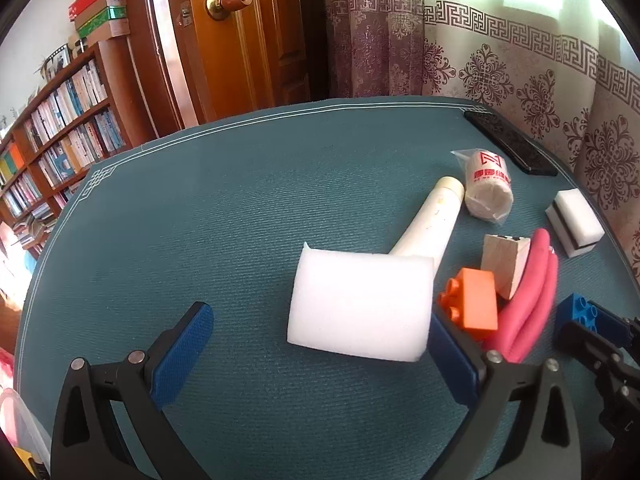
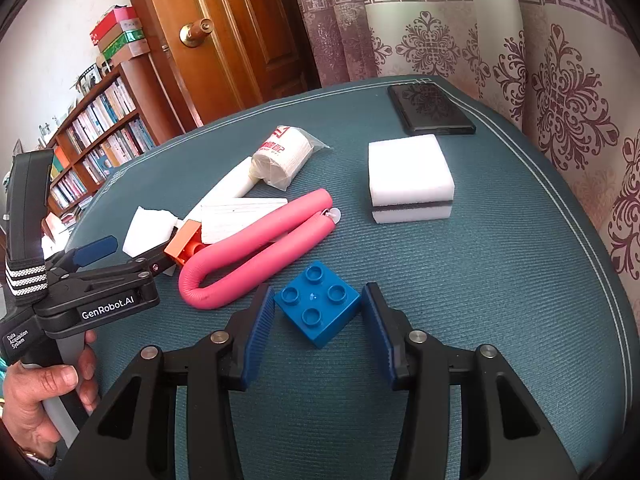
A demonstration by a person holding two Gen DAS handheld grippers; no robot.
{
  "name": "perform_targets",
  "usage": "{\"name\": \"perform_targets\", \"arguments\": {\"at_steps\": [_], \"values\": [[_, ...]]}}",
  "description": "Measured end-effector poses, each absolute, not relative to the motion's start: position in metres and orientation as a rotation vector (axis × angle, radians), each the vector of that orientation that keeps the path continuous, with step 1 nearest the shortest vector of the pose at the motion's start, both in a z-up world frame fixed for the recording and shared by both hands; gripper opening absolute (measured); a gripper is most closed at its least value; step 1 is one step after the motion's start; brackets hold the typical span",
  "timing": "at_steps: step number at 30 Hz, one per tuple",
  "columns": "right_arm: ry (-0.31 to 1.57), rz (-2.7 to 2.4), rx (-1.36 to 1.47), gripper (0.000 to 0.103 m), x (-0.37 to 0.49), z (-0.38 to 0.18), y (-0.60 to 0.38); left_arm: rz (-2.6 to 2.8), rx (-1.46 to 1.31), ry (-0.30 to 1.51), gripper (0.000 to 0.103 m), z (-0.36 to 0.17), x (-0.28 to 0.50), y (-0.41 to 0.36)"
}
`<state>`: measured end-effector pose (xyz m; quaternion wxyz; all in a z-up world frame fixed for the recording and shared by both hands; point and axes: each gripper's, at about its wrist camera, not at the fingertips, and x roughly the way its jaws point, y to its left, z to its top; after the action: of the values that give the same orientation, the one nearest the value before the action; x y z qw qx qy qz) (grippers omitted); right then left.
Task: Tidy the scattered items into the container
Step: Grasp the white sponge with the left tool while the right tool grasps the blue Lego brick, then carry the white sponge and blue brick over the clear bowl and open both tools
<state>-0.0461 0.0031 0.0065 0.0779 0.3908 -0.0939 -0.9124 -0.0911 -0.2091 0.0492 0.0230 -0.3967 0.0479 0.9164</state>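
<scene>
A white foam block lies on the teal table mat. My left gripper is open around it, and the right pad is near the block's edge. A blue toy brick sits studs-up on the mat. My right gripper is shut on it, with both blue pads against its corners. Beside the foam lie an orange brick, a pink foam tube, a wooden wedge, a white tube and a wrapped roll. A clear plastic container's rim shows at the lower left.
A layered white sponge and a flat black case lie toward the far right corner. A patterned curtain hangs behind the table, with a wooden door and a bookshelf to the left. A person's hand holds the left gripper's handle.
</scene>
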Motion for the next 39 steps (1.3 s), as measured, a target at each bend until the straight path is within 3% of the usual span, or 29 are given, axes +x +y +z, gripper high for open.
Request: {"name": "perform_targets", "arguments": {"at_steps": [2, 4, 5, 17, 39], "values": [[-0.28, -2.734, 1.171, 0.049, -0.046, 0.006, 0.003, 2.829, -1.212, 0.132, 0.091, 0.051, -0.09, -0.21], [-0.278, -2.735, 1.171, 0.049, -0.046, 0.006, 0.003, 2.82, -1.197, 0.119, 0.068, 0.053, -0.089, -0.211], [-0.28, -2.735, 1.171, 0.049, -0.046, 0.006, 0.004, 2.805, -1.194, 0.103, 0.065, 0.053, -0.089, -0.211], [-0.33, -2.723, 1.127, 0.048, -0.039, 0.01, 0.008, 2.813, -1.132, 0.051, 0.065, 0.069, -0.06, -0.212], [-0.236, -2.757, 0.985, 0.048, -0.019, 0.024, -0.008, 2.928, -1.046, -0.088, 0.065, 0.093, 0.018, -0.257]]}}
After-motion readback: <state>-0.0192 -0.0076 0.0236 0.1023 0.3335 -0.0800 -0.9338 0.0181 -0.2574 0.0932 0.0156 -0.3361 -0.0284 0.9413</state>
